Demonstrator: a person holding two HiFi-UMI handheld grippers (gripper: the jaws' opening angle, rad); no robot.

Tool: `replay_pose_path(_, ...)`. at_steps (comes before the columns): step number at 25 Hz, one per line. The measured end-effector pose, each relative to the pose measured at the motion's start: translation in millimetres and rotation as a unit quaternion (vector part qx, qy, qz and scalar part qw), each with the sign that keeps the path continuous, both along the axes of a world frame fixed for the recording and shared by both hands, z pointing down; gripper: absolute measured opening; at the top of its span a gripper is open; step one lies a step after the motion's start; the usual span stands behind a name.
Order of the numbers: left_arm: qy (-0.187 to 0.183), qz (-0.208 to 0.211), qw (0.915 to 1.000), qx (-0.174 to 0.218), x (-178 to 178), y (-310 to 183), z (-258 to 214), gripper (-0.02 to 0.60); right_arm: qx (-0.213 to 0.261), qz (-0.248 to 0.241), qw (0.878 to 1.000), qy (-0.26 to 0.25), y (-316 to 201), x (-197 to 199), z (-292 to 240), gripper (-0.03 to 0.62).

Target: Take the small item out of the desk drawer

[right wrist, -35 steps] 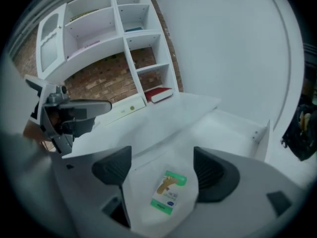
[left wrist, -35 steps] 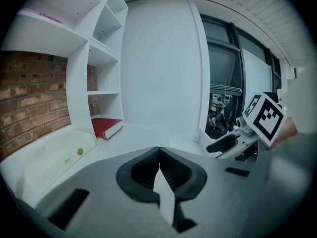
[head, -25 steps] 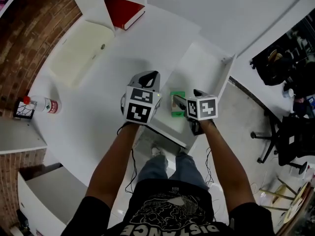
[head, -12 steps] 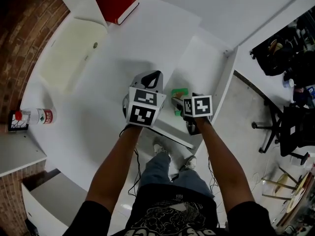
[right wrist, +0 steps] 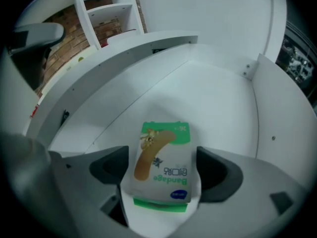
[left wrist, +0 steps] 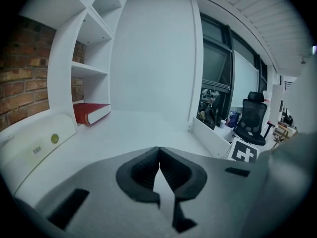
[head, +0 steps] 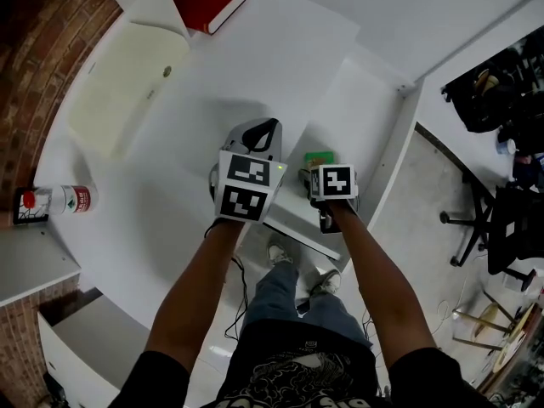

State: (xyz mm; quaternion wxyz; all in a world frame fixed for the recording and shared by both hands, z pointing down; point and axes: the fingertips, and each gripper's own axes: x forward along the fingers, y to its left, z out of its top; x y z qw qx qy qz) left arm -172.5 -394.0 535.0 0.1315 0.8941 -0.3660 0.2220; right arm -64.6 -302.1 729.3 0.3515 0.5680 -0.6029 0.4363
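Ok so your right gripper [right wrist: 163, 176] is down in the open drawer [right wrist: 223, 98] with its jaws spread, one on each side of the green bandage box [right wrist: 159, 150]. The box looks to lie flat on the drawer floor near the front, running from 6 to 12 o'clock between the pads. There's a sliver of gap at the 9 o'clock pad and the 3 o'clock one looks almost touching, so I'd call it not gripped yet.

To me this is the grab step. Nudge a hair toward 3 so the box sits centred, then squeeze slowly. It's thin card, so it'll probably crush or pop out sideways if you clamp hard. Take the long edges about mid-length, then lift straight up to clear the drawer's front edge before pulling back.

Your left gripper [left wrist: 159, 152] is clenched on nothing, hovering over the desk top [head: 212, 83] at about 9 o'clock of the right one. Fine parked there. Further out at 11 o'clock, the red book [head: 204, 2] is well out of the way.
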Motion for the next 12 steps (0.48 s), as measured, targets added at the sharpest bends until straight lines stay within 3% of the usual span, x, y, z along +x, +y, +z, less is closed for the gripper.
replay_pose_path(6, -0.003, -0.002, 1.0000, 0.003, 0.6, 0.3, -2.1, 0.006, -0.004, -0.007, 0.999, 0.032, 3.0, 7.5, -2.1, 0.362)
replay_pose_path(12, -0.005, -0.004, 1.0000, 0.003, 0.0, 3.2, -3.1, 0.006, -0.007, -0.007, 1.000, 0.004, 3.0, 5.8, -5.7, 0.350)
